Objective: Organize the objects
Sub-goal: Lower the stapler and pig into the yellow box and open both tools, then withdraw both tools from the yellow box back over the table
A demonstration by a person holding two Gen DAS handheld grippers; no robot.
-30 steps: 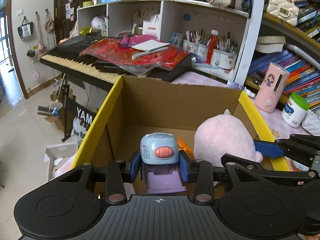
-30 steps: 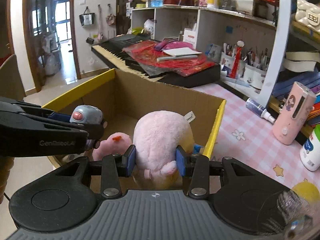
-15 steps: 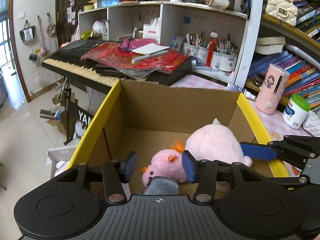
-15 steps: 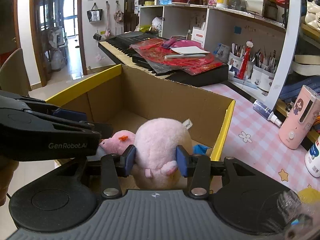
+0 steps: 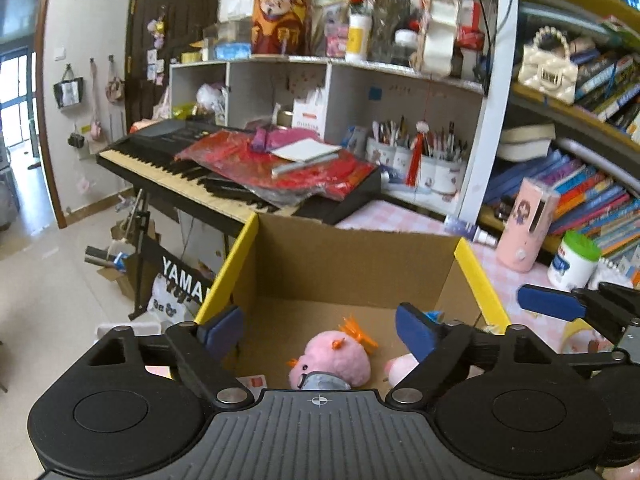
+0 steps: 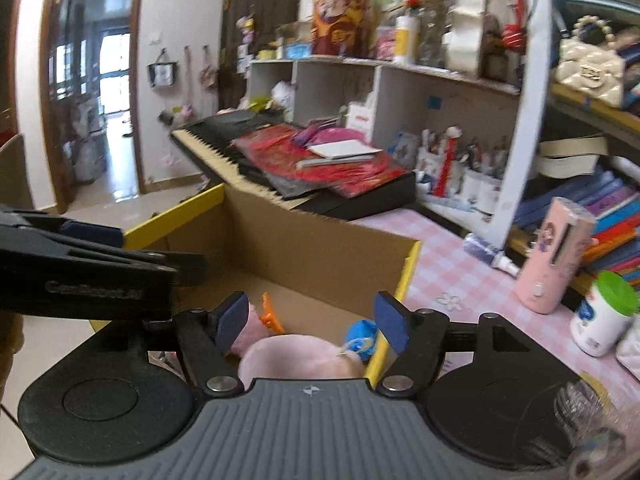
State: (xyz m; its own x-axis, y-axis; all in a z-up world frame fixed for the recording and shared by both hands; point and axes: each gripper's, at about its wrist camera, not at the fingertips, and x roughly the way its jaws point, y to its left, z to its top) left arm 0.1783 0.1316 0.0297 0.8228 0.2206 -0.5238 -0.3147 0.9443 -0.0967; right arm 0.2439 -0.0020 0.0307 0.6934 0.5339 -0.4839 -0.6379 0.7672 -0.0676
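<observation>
Below, fluffy pink plush with orange tufts in cardboard box, both tongs opening, empty.

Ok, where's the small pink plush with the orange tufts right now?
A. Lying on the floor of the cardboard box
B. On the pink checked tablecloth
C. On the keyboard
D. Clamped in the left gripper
A: the small pink plush lies on the cardboard box floor, below the left gripper, whose opening jaws touch nothing.
</observation>
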